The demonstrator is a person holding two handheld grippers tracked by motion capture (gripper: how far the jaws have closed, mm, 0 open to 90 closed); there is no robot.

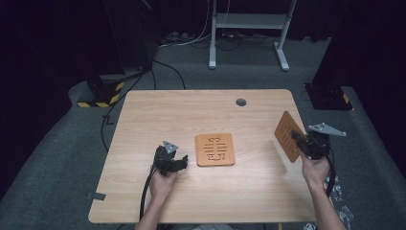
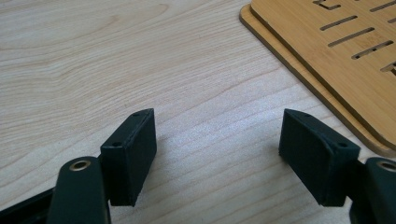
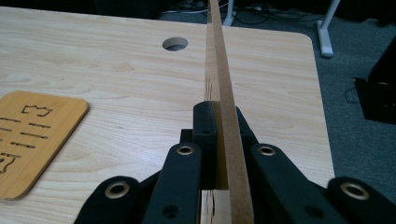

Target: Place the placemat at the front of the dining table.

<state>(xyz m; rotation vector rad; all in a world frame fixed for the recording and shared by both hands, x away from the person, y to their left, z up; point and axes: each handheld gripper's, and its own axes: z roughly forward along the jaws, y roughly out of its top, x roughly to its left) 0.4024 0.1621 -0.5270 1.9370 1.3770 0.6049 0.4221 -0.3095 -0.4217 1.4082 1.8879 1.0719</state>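
Note:
Two slotted wooden mats (image 1: 215, 149) lie stacked flat at the middle of the table (image 1: 158, 115); in the left gripper view the stack (image 2: 327, 56) shows at the upper right. Just left of the stack, my left gripper (image 1: 181, 162) rests low over the tabletop, open, with only bare wood between its jaws (image 2: 217, 140). A third slotted mat (image 1: 286, 135) is held upright over the table's right edge, with my right gripper (image 1: 299, 142) shut on it. In the right gripper view that mat (image 3: 218, 70) runs edge-on between the closed jaws (image 3: 219, 126), and the flat stack (image 3: 32, 140) lies at the left.
A round cable hole (image 1: 241, 102) sits near the table's far edge, also seen from the right gripper (image 3: 175, 44). Beyond the table stand a white desk frame (image 1: 249, 21), floor cables and a yellow-black striped base (image 1: 98, 99). Dark equipment (image 1: 328, 93) stands right of the table.

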